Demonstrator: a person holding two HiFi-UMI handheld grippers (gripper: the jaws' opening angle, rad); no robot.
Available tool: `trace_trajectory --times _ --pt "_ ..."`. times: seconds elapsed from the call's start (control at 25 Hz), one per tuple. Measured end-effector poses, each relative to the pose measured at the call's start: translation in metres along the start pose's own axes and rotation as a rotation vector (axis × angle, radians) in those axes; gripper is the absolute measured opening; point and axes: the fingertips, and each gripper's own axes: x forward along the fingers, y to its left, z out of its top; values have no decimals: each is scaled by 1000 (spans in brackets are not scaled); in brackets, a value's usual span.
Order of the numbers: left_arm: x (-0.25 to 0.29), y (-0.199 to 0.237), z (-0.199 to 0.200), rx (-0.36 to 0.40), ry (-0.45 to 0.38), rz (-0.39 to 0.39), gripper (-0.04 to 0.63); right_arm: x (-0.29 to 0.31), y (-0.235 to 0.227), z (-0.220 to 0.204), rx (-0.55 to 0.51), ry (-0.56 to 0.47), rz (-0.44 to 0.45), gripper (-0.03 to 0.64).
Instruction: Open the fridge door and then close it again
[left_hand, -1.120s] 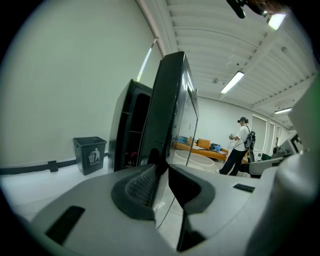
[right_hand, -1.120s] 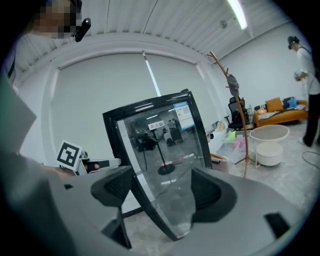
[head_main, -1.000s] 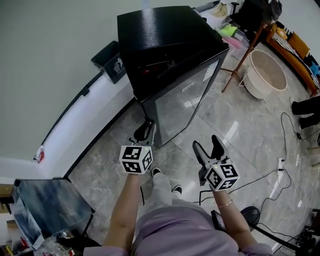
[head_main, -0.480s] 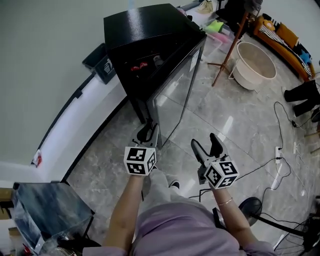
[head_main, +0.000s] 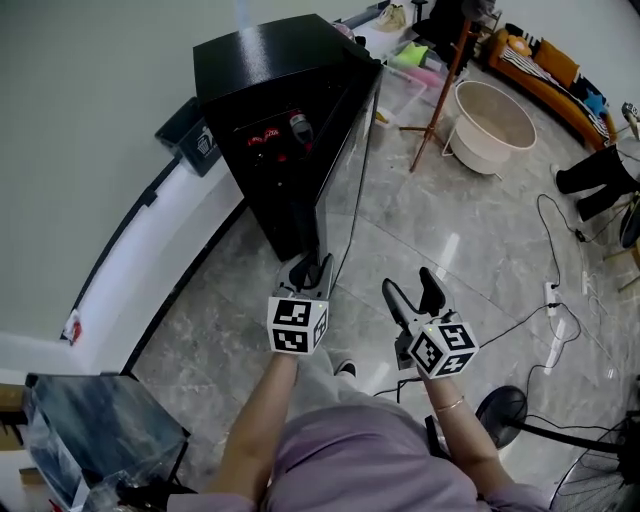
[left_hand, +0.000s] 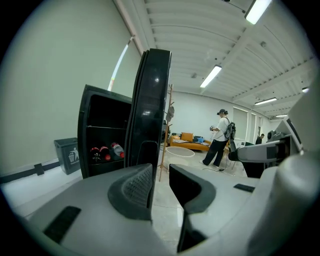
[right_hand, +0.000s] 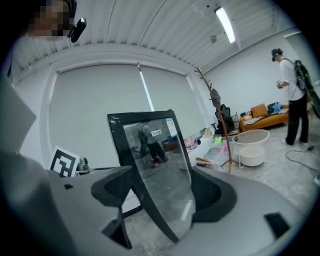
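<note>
The left claw (head_main: 313, 266) is reaching low to the free edge of the fridge door (head_main: 352, 165). Its jaws are standing only narrowly apart and have just been opening a little. In the left gripper view the door's edge is sitting in that slim gap, close by the left pad. A sliver of floor is showing between the edge and the right pad, so the pads are not pinching it.

The door is standing swung wide from the black fridge (head_main: 265, 60), almost edge-on in the head view, leaving the cabinet open. Red drinks (head_main: 275, 132) are lying on a shelf inside.

The right claw (head_main: 414, 290) is hovering beside the left one, out in front of the door's glass face. Its jaws are spread wide and are holding nothing. In the right gripper view the door is showing through the gap, clear of both pads.

The fridge is standing on the grey marble floor (head_main: 470, 250) against a pale wall, with a dark bin (head_main: 190, 140) just beside it. Past the fridge, a wooden coat stand (head_main: 440, 90), a cream tub (head_main: 492, 125) and an orange sofa (head_main: 545, 65) are sitting further off. Cables (head_main: 550, 300) are trailing over the tiles on the right, and a person (left_hand: 218, 139) is standing near the sofa.
</note>
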Motion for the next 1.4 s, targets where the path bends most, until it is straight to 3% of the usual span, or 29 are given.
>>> trace_trajectory --times 0.28,0.56,0.84,1.16,1.4 --pt "5 -48 -6 40 -5 -66 91 -21 -7 16 -43 -33 -16 365" --pt "12 -83 -9 69 6 -134 86 -21 5 45 -111 -66 43 365" --pt "18 -102 -12 106 22 -195 78 -12 20 75 -103 -104 120 365" --pt "23 -122 -14 154 28 -252 78 9 57 116 -225 -128 205 367" --pt "27 -131 -17 181 48 -291 78 24 74 131 -280 -119 208 359"
